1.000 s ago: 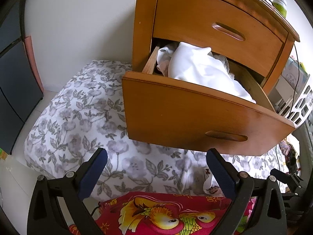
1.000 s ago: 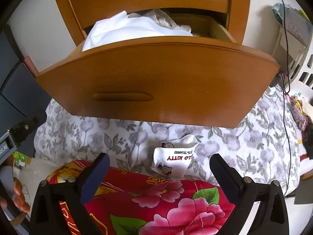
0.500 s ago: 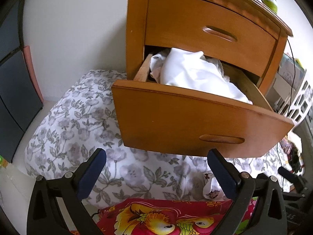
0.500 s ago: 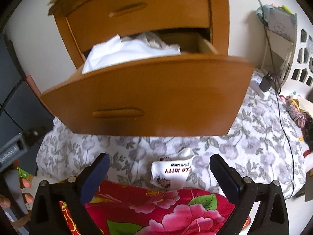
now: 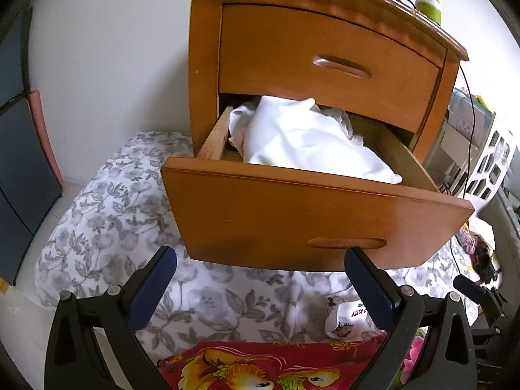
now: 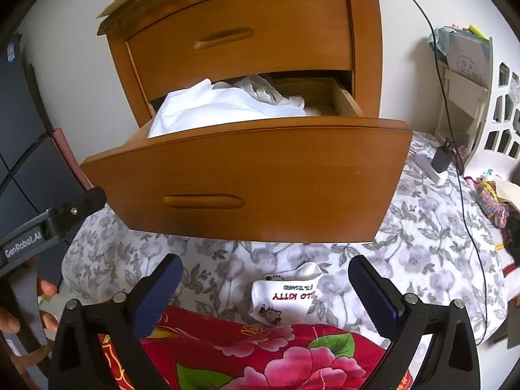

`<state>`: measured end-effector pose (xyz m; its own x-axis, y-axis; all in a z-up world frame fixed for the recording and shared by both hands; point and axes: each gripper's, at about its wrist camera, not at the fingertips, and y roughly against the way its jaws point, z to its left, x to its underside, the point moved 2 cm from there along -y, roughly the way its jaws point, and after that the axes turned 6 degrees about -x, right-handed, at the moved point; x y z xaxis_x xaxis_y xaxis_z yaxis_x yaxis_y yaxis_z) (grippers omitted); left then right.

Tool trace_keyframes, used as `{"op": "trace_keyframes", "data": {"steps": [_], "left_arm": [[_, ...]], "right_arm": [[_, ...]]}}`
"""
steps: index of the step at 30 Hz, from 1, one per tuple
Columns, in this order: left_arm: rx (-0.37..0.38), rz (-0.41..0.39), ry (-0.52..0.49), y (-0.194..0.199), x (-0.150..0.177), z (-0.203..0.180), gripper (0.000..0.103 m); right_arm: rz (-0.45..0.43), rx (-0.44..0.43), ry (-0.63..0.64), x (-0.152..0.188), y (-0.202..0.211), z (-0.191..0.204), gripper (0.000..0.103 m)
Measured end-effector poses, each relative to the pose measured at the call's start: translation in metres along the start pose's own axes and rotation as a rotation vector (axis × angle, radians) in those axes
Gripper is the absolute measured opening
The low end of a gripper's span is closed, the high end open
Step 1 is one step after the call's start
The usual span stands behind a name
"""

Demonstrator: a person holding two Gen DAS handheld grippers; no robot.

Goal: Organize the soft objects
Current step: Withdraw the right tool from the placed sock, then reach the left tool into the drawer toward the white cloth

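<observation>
The wooden nightstand's lower drawer point(image 5: 292, 214) point(image 6: 260, 188) is pulled out over the bed, with white cloth point(image 5: 305, 139) point(image 6: 221, 107) heaped inside. A white sock with red lettering point(image 6: 286, 295) point(image 5: 347, 321) lies on the floral quilt under the drawer. My left gripper point(image 5: 260, 286) is open with nothing in it, a little back from the drawer front. My right gripper point(image 6: 266, 292) is open too, with the sock lying on the bed between its fingers. A red flowered cloth point(image 6: 260, 354) point(image 5: 266, 367) lies nearest me.
The grey floral quilt point(image 5: 107, 214) point(image 6: 432, 240) covers the bed. A green bottle point(image 5: 429, 3) stands on the nightstand top. A cable and a black charger point(image 6: 440, 159) hang at the right, beside a white lattice shelf point(image 6: 500, 120). Dark panels point(image 5: 19, 149) stand at the left.
Both grippers have pulled back and up from the drawer, so the whole nightstand front now shows. The drawer, the cloth and the sock have not moved.
</observation>
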<state>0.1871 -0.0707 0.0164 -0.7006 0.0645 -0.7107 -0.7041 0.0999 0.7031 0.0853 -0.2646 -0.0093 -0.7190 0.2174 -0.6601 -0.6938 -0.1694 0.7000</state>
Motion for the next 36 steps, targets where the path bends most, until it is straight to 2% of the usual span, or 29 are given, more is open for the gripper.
{"op": "trace_keyframes", "data": {"steps": [10,16,23,25,30,34,36], "left_arm": [[-0.022,-0.034,-0.042,0.007,-0.025,-0.012,0.103],[-0.026,-0.068,-0.073,0.010,-0.065,-0.018,0.103],[0.033,-0.060,-0.022,-0.003,-0.118,-0.014,0.103],[0.040,-0.035,-0.056,-0.010,-0.128,-0.018,0.103],[-0.008,0.052,-0.163,-0.039,-0.144,-0.035,0.103],[-0.005,0.196,-0.127,-0.077,-0.144,-0.036,0.103],[-0.008,0.239,-0.099,-0.092,-0.146,-0.034,0.103]], "right_arm": [[-0.028,0.017,0.012,-0.001,-0.003,-0.005,0.103],[-0.031,-0.020,-0.005,0.000,-0.006,-0.007,0.103],[-0.015,-0.033,-0.037,0.000,-0.010,-0.012,0.103],[-0.010,-0.028,-0.031,0.001,-0.012,-0.013,0.103],[0.016,-0.057,-0.032,0.004,-0.019,-0.012,0.103],[0.021,-0.052,-0.014,0.006,-0.019,-0.010,0.103],[0.015,-0.041,-0.009,0.006,-0.017,-0.011,0.103]]}}
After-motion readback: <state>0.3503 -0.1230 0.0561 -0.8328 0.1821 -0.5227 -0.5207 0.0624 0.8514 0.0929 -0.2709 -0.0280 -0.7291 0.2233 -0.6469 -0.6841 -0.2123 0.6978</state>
